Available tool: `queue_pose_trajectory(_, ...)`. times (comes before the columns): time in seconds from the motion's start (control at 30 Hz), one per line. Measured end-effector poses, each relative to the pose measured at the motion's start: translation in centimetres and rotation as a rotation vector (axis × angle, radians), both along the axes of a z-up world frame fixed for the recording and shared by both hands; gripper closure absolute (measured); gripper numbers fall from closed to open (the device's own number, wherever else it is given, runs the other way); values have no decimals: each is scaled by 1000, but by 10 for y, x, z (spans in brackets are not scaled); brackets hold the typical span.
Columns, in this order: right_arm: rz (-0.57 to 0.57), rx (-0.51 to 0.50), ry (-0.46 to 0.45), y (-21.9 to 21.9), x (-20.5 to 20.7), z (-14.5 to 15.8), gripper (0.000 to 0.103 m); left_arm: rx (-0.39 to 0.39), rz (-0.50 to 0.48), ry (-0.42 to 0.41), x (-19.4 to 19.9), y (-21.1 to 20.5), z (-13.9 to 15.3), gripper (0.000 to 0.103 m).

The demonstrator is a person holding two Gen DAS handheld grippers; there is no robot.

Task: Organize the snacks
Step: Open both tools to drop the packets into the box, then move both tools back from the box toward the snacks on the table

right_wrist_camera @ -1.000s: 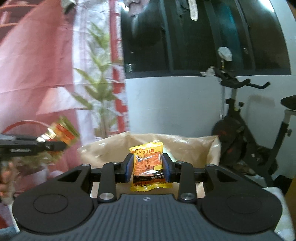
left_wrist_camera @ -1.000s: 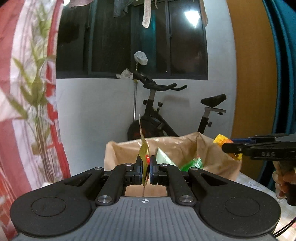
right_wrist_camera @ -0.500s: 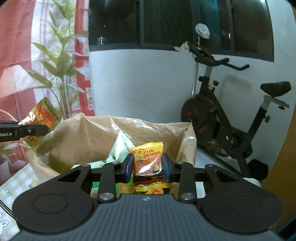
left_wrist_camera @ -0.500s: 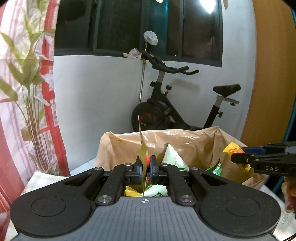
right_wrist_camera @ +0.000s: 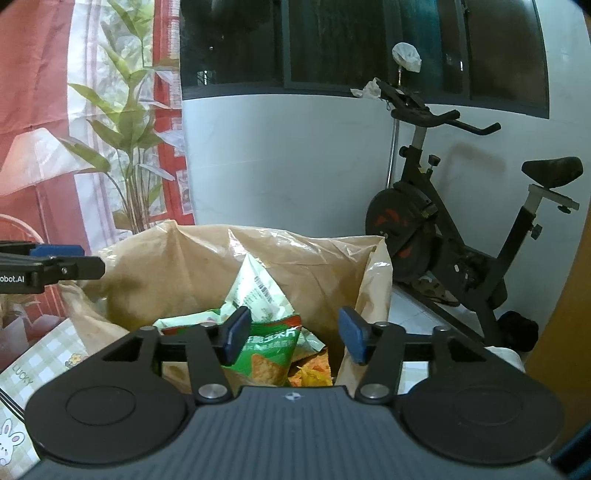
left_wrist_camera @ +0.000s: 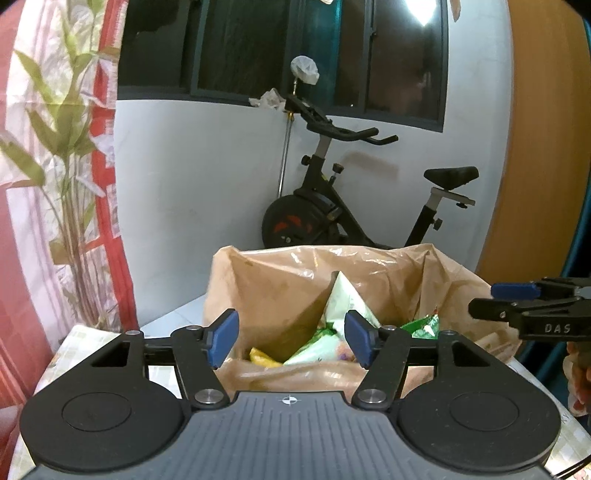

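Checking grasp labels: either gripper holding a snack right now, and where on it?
Nothing is held. The left gripper and right gripper have just been opening and now stand open and empty above the brown bag, snack packets lying inside.

We see a dim, warm indoor light. A ceiling lamp glares in the dark window [left_wrist_camera: 424,14] at top right of the left view. The plastic bag [left_wrist_camera: 295,280] shows shiny highlights. Fisheye bending curves the walls and curtain [right_wrist_camera: 37,110] at the edges; focus stays fairly sharp.
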State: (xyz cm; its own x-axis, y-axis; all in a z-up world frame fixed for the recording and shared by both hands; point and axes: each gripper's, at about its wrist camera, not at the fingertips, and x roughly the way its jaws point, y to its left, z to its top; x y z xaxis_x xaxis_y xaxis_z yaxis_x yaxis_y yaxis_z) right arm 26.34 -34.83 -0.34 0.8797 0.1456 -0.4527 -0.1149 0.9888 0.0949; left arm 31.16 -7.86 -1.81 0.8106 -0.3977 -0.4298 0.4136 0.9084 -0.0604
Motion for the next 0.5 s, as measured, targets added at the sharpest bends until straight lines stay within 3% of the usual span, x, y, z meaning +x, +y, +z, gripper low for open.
queue_pose_trajectory(0.5, 43, 51, -81, 18, -41, 28, 4, -37, 56, 28, -43, 53, 11, 14)
